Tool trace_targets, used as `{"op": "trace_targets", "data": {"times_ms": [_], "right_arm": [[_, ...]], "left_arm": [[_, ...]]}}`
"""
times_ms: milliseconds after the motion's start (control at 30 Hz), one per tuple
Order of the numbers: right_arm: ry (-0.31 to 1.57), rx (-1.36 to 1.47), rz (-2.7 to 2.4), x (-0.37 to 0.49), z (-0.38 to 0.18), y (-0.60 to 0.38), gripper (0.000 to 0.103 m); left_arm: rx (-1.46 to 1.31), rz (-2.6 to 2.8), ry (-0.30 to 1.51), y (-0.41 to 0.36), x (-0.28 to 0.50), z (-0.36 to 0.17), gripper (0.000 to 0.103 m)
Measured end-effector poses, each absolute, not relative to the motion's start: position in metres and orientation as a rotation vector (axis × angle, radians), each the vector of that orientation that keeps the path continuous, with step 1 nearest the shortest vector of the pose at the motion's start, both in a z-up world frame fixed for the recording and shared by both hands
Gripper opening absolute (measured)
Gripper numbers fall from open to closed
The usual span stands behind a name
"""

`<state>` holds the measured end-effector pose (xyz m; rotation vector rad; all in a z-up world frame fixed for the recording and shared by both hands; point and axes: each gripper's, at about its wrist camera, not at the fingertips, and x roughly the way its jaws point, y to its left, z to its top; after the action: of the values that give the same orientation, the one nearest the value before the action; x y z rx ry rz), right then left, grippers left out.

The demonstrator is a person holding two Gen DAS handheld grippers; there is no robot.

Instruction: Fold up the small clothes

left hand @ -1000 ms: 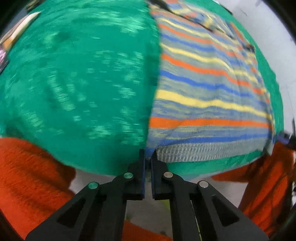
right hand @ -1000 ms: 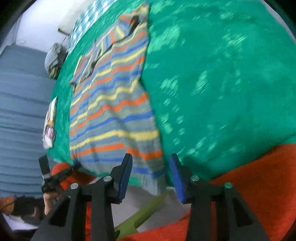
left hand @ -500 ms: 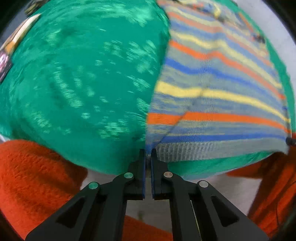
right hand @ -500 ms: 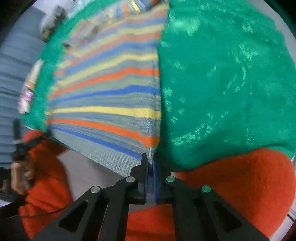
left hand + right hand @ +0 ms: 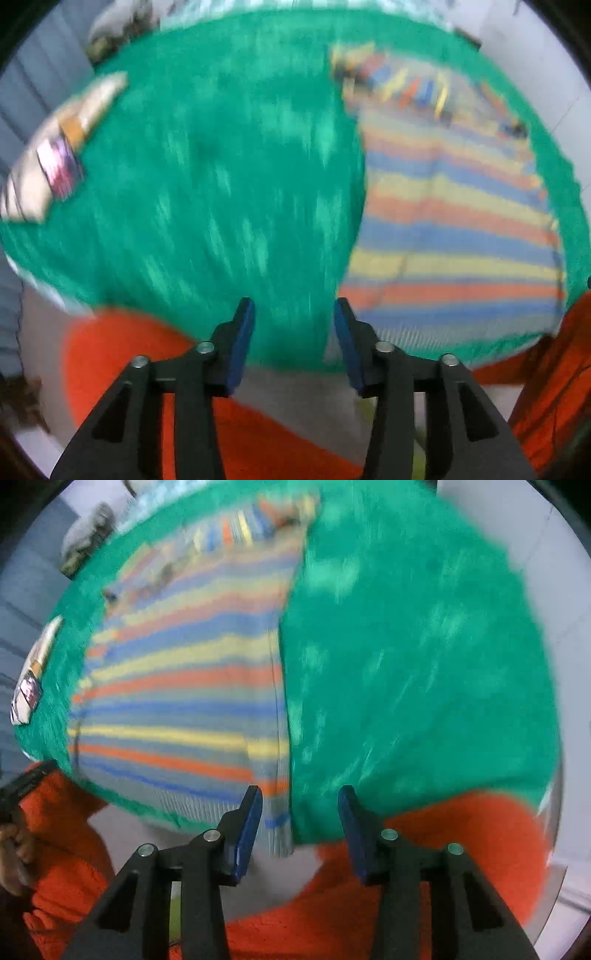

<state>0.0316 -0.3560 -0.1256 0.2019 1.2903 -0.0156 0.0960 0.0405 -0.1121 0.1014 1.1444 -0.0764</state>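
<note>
A striped knitted garment (image 5: 450, 221) with blue, yellow and orange bands lies flat on a green cloth (image 5: 221, 184). In the left wrist view it fills the right half, its ribbed hem near the front edge. My left gripper (image 5: 293, 336) is open and empty, just left of the garment's near left corner. In the right wrist view the garment (image 5: 184, 686) fills the left half. My right gripper (image 5: 299, 823) is open and empty, with the garment's near right corner between and just beyond its fingers. Both views are blurred.
The person's orange sleeves (image 5: 110, 369) (image 5: 443, 849) show at the table's front edge. A booklet or packet (image 5: 59, 155) lies at the far left of the green cloth; it also shows in the right wrist view (image 5: 33, 679). A grey bundle (image 5: 86, 539) sits at the back.
Both grippers were shut on the garment's near hem corners half a second ago. Both are now open and pulled back, and the garment lies flat.
</note>
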Motion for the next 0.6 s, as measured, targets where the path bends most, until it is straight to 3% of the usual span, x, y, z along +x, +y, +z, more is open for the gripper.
{"op": "trace_targets", "data": {"times_ms": [67, 133, 200, 367, 533, 600], "right_arm": [[1.172, 0.188, 0.019, 0.037, -0.097, -0.351, 0.045], [1.075, 0.209, 0.078, 0.049, -0.088, -0.339, 0.054], [1.029, 0.245, 0.128, 0.062, -0.097, -0.321, 0.054], [1.062, 0.277, 0.158, 0.089, -0.163, -0.288, 0.054], [1.085, 0.207, 0.187, 0.077, -0.183, -0.277, 0.054], [1.086, 0.212, 0.189, 0.078, -0.185, -0.279, 0.054]], "left_arm": [[0.11, -0.123, 1.053, 0.03, 0.116, -0.083, 0.076], [0.153, -0.206, 0.958, 0.011, 0.145, -0.058, 0.081], [0.246, -0.318, 0.892, -0.03, 0.173, -0.051, 0.084], [0.513, -0.481, 0.895, -0.134, 0.24, -0.097, 0.084], [0.535, -0.475, 0.994, -0.178, 0.282, -0.142, 0.084], [0.496, -0.449, 1.05, -0.178, 0.299, -0.162, 0.065]]}}
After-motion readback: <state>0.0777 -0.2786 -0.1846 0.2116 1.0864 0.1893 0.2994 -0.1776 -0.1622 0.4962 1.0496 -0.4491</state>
